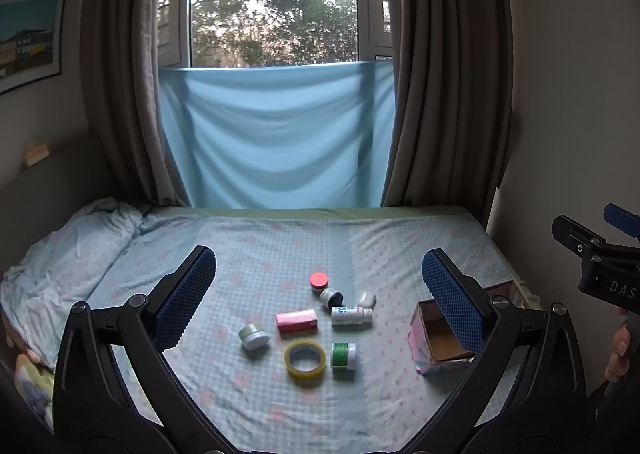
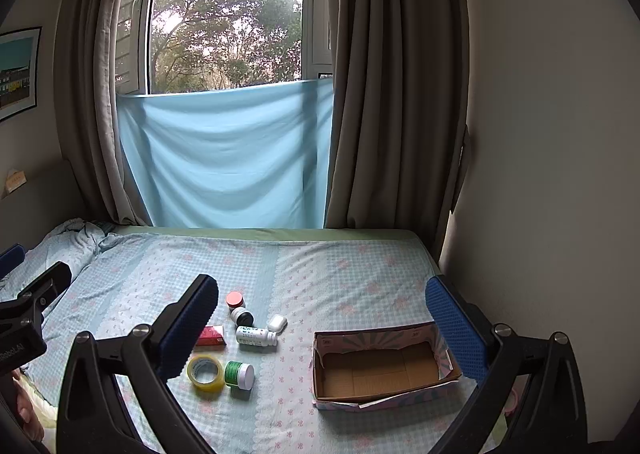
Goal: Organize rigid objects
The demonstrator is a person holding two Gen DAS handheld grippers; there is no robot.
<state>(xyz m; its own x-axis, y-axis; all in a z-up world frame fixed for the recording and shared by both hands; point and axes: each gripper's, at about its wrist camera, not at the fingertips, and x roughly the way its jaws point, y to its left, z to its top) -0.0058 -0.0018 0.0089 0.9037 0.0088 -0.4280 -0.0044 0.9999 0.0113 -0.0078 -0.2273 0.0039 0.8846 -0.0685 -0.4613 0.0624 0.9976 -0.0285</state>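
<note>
On the bed [image 1: 280, 246], the far left is taken up by a bunched quilt [image 1: 68, 246] against the headboard side. The left gripper [image 1: 320, 290] hangs above the sheet with its jaws wide apart and nothing between them.

The small things lie clustered mid-bed, with bare sheet on every side of them. Leftmost is a grey-lidded jar [image 1: 254, 336] on its side, then a pink carton [image 1: 296, 320] and a roll of clear tape [image 1: 305, 364] lying flat nearer the camera. Farther back sit a red-capped jar [image 1: 319, 281] and a dark-capped jar [image 1: 331, 297], touching or nearly so. Next come a white bottle [image 1: 351, 315] lying down, a green-labelled jar [image 1: 343, 355] just beside the tape, and a small white case [image 1: 366, 299].

A strip of open sheet separates these from the cardboard box [image 2: 380, 368], open-topped and empty, near the bed's right edge by the wall. The right gripper [image 2: 320, 318] hovers here, jaws spread wide, holding nothing.
</note>
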